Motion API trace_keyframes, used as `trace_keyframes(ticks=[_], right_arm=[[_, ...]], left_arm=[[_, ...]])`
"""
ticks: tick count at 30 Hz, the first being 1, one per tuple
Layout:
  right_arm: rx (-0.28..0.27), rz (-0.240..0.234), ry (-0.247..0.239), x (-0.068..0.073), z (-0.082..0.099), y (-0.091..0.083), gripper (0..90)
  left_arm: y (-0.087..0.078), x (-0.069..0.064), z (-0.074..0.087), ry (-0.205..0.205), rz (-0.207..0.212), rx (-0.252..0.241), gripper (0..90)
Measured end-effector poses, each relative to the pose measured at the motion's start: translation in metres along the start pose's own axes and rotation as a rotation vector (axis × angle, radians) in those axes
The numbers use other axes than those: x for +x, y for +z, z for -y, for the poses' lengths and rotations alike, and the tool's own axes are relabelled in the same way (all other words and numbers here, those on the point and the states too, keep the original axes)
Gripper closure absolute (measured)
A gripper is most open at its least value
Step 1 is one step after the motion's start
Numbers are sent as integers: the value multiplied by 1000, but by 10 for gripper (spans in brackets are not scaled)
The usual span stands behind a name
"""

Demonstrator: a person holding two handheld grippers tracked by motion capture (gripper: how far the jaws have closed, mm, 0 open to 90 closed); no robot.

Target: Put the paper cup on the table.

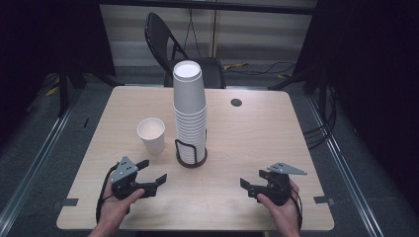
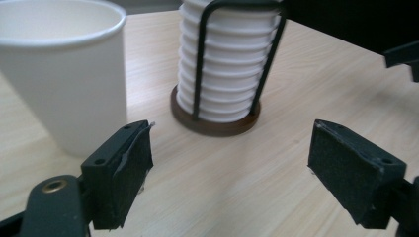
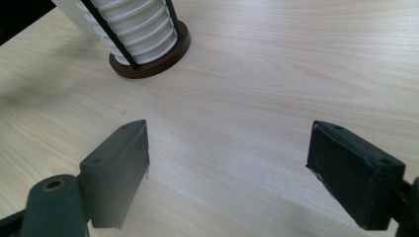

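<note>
Beside the stack rack, single white paper cup [image 1: 151, 134] stands upright, just ahead of left gripper [image 1: 150, 178], fingers apart, empty; right gripper [image 1: 248, 186] farther, fingers apart.

The high view looks forward and down on the whole table [image 1: 247, 143] from the person's side. Each gripper view sits low and close over the tabletop, facing the cup stack [image 2: 228, 64] in its holder: toward twelve o'clock from the left, eleven o'clock from the right.
</note>
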State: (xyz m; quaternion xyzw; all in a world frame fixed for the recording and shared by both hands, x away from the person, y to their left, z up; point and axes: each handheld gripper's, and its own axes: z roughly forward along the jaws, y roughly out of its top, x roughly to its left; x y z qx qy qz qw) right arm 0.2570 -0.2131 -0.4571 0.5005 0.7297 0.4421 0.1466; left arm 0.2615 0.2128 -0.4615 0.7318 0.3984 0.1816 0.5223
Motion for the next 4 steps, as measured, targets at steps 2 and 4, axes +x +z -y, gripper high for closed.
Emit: trace_keyframes(ticks=[2,4], right_arm=[[-2,5,-5,0,2,0,159],[3,16,-8,-1,4,2,156]], left_arm=[[-1,0,3,-5,-10,0,178],[-1,-2,4,36,4,3,178]])
